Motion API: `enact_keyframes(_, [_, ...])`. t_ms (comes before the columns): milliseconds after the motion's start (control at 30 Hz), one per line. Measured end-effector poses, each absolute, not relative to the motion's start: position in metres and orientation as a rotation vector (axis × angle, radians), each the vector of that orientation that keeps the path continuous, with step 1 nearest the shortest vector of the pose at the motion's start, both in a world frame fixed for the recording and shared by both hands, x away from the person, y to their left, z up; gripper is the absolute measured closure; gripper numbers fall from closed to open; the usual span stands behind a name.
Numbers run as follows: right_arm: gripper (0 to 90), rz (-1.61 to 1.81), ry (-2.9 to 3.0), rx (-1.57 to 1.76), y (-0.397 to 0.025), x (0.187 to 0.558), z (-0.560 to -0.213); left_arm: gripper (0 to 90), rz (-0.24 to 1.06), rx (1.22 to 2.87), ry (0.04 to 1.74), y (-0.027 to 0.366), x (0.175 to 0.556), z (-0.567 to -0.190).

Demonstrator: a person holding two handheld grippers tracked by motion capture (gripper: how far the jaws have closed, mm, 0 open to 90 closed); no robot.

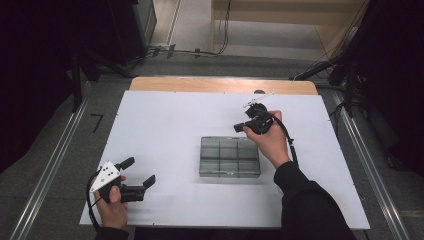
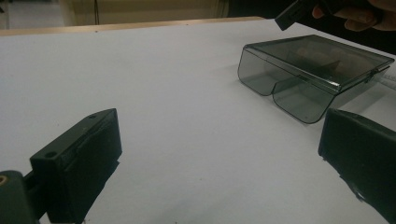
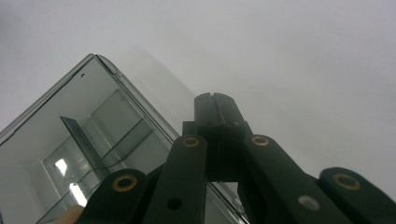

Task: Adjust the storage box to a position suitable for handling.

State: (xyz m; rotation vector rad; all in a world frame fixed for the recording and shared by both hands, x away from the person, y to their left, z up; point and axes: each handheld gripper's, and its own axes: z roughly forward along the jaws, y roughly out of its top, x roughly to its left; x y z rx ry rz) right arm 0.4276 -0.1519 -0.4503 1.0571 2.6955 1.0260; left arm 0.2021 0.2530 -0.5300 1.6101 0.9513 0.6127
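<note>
The smoky clear-plastic compartment box (image 1: 230, 157), lid closed, sits mid-tabletop (image 1: 165, 125); it looks light, rigid and slick, so grip its edges or front latch lip. The left gripper (image 1: 139, 173) is spread wide near the tabletop's near-left corner, and the right gripper (image 1: 240, 127), pressed together and empty, hovers beyond the box's far-right corner.

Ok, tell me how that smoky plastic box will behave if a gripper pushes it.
The box looks like thin, rigid clear plastic with empty compartments, so it is probably light. It sits flat and low on the smooth white table, so a push would likely slide it rather than tip it. Its glossy walls may slip in a gripper.
</note>
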Motion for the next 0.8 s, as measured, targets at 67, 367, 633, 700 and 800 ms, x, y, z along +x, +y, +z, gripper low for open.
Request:
enact_keyframes(67, [87.9,1.013,2.713,1.059,-0.149,0.430,-0.452,0.0,0.613,1.611,0.949,0.253,0.202,-0.530])
enact_keyframes(367, [88.1,0.936,2.756,1.068,-0.136,0.436,-0.459,0.0,0.610,1.613,0.952,0.253,0.203,-0.530])
enact_keyframes(633, [88.1,0.868,2.782,1.059,-0.126,0.438,-0.462,0.0,0.611,1.612,0.949,0.253,0.203,-0.530])
enact_keyframes(700, [88.1,0.863,2.784,1.059,-0.125,0.439,-0.463,0.0,0.611,1.613,0.949,0.253,0.203,-0.530])
enact_keyframes(800, [88.1,0.853,2.794,1.059,-0.124,0.439,-0.464,0.0,0.612,1.614,0.948,0.253,0.203,-0.530])
